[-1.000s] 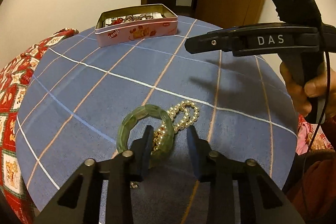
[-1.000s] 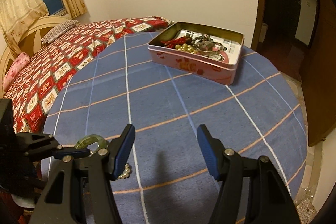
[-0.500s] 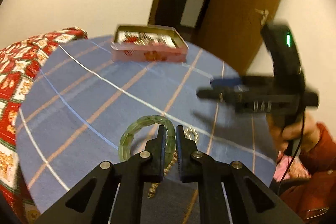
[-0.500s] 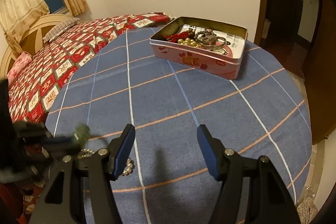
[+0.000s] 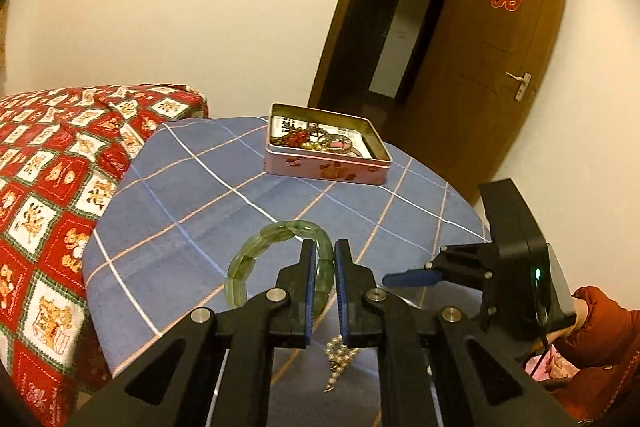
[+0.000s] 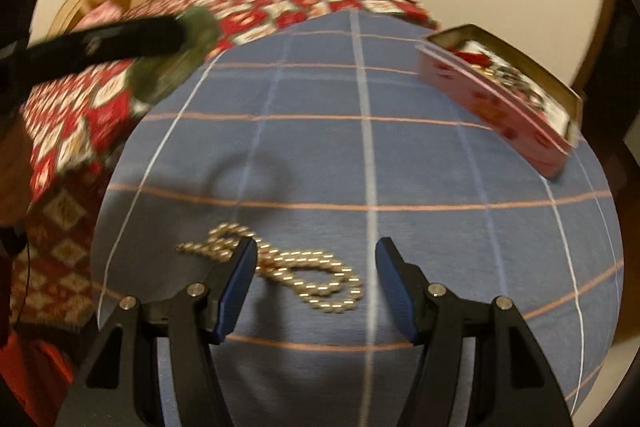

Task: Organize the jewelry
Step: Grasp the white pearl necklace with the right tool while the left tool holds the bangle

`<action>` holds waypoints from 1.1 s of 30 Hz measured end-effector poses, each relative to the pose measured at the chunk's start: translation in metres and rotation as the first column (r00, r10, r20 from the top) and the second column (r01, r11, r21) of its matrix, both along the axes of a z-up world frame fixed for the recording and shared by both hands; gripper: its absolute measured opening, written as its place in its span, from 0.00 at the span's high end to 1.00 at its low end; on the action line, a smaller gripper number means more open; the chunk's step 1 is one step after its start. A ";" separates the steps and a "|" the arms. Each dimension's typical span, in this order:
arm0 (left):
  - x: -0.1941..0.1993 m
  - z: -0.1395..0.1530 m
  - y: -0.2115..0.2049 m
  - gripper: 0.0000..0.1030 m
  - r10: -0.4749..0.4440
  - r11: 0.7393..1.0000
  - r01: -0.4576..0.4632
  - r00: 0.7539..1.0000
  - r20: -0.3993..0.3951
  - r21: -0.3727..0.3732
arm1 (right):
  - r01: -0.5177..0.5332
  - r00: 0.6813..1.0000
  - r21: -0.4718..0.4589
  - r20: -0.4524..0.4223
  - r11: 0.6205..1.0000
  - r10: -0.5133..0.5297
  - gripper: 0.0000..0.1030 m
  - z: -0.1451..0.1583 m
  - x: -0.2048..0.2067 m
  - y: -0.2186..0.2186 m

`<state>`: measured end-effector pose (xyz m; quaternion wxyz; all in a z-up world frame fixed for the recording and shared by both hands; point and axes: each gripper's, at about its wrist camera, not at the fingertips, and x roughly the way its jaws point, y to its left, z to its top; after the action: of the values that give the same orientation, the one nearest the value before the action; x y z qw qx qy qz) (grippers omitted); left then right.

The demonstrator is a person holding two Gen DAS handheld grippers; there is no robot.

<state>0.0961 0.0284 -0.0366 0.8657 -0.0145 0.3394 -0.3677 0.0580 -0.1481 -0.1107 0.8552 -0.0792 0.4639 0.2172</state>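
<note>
My left gripper (image 5: 322, 255) is shut on a green jade bracelet (image 5: 256, 255) and holds it above the round blue checked table (image 5: 192, 211). In the right wrist view the bracelet (image 6: 168, 67) hangs blurred from the left gripper at the upper left. A pearl strand (image 6: 280, 267) lies on the table, just ahead of my open, empty right gripper (image 6: 316, 255); it also shows under the left gripper (image 5: 338, 355). A pink tin (image 5: 326, 169) with several jewelry pieces stands at the table's far side.
A bed with a red patterned quilt (image 5: 48, 163) borders the table on the left. A brown door (image 5: 480, 67) stands open behind the tin. The tin (image 6: 496, 107) sits near the table's right edge in the right wrist view.
My left gripper closed on the jade bracelet and lifted it off the table. My right gripper swung left and down toward the pearl strand, still open.
</note>
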 end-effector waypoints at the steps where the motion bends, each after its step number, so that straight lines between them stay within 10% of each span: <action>1: 0.000 0.000 0.001 0.92 0.004 1.000 -0.004 1.000 0.000 0.000 | -0.020 1.000 -0.014 -0.003 1.000 0.019 0.37 -0.002 0.000 0.004; 12: 0.000 -0.003 0.007 0.92 0.013 1.000 -0.013 1.000 -0.003 -0.002 | -0.083 0.996 -0.073 -0.043 0.994 0.080 0.33 -0.018 0.003 0.013; 16: -0.001 -0.002 0.005 0.92 0.009 1.000 -0.009 1.000 -0.005 -0.003 | -0.077 0.997 -0.076 -0.035 0.994 0.075 0.83 -0.014 0.002 0.014; 33: -0.005 -0.004 -0.004 0.92 -0.018 1.000 0.018 1.000 -0.003 0.008 | 0.183 0.983 0.011 -0.005 0.983 -0.183 0.91 0.001 0.029 -0.023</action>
<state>0.0910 0.0248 -0.0402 0.8619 -0.0082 0.3422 -0.3742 0.0868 -0.1708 -0.1096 0.8711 -0.0307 0.4696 0.1405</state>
